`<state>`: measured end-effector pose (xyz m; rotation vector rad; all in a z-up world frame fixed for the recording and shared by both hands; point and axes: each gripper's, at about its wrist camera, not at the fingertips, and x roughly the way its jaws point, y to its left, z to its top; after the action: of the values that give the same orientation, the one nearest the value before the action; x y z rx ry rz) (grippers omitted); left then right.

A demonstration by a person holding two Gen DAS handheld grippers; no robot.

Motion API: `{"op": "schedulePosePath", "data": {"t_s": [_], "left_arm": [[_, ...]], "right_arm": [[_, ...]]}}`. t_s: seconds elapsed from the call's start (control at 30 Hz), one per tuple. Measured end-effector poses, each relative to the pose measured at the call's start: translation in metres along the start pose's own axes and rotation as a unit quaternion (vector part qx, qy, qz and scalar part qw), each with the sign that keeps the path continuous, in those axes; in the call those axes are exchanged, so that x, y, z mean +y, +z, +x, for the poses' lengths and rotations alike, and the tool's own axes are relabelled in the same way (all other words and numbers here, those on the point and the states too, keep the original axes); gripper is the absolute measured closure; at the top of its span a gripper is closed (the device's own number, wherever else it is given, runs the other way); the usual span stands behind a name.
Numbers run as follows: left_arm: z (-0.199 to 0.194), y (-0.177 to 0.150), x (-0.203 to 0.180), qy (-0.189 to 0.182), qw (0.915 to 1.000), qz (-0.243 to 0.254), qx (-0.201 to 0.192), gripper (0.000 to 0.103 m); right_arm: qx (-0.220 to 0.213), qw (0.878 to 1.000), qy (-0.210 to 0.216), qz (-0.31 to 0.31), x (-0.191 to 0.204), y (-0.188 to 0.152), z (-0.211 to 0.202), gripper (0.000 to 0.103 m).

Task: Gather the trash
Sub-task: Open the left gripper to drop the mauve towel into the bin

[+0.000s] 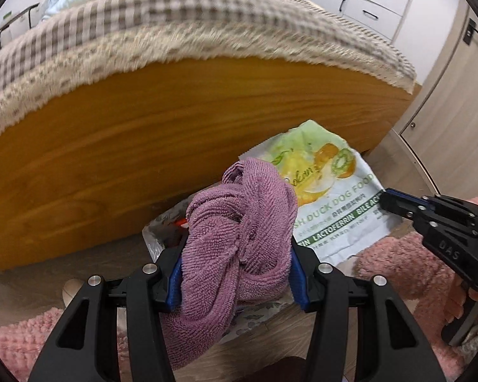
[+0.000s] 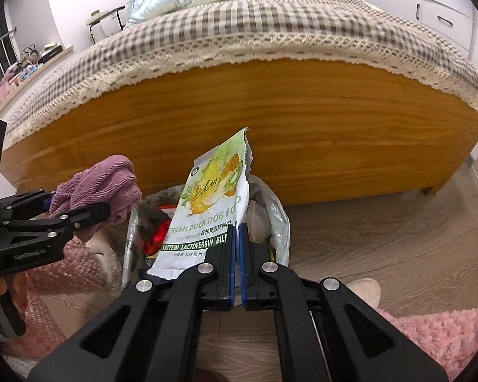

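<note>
The left gripper (image 1: pixel 235 273) is clamping a bunched purple cloth (image 1: pixel 239 222) between its blue pads, its jaws standing about half apart around the wad, with cloth spilling out above and below them. In the right wrist view the same gripper (image 2: pixel 89 213) is showing at 9 o'clock, the cloth (image 2: pixel 105 184) bulging from its tip.

The right gripper (image 2: pixel 238 264) is pinching the lower edge of a dog food pouch (image 2: pixel 213 216), its jaws pressed almost together on the thin foil. The pouch is standing up from the pads toward 12 o'clock, its torn top edge uppermost. In the left wrist view this gripper (image 1: pixel 386 202) is reaching in from 3 o'clock, gripping the pouch (image 1: pixel 328 191) at its edge.

Under both loads a trash bag (image 2: pixel 280 222) is sitting open on the floor (image 2: pixel 382 232), with a red wrapper (image 2: pixel 156 235) and other scraps inside. The cloth is hanging just at 9 o'clock of the bag's mouth, and the pouch is over it.

Behind the bag a wooden bed frame (image 2: pixel 302 127) is running across the view, a checked cover (image 2: pixel 239 28) draping over it. A pink rug (image 2: pixel 436 334) is lying at 4 o'clock, another piece (image 2: pixel 67 264) at 8 o'clock.
</note>
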<state>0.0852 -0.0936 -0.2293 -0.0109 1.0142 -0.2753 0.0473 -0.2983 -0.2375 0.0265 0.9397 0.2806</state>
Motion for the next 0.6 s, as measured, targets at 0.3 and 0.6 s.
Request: {"op": "schedulePosePath", "data": {"t_s": [0.3,0.6], "left_arm": [[0.046,-0.011,0.016,-0.003,0.9991,-0.026,0.033,0.053],[0.073,-0.01,0.021,-0.002,0.9975,-0.046,0.053,0.048]], "right_arm": [[0.02,1.0,-0.013,0.009,-0.004,0.001,0.015,0.101],[0.023,0.999,-0.028,0.022,-0.012,-0.003,0.024,0.101]]}}
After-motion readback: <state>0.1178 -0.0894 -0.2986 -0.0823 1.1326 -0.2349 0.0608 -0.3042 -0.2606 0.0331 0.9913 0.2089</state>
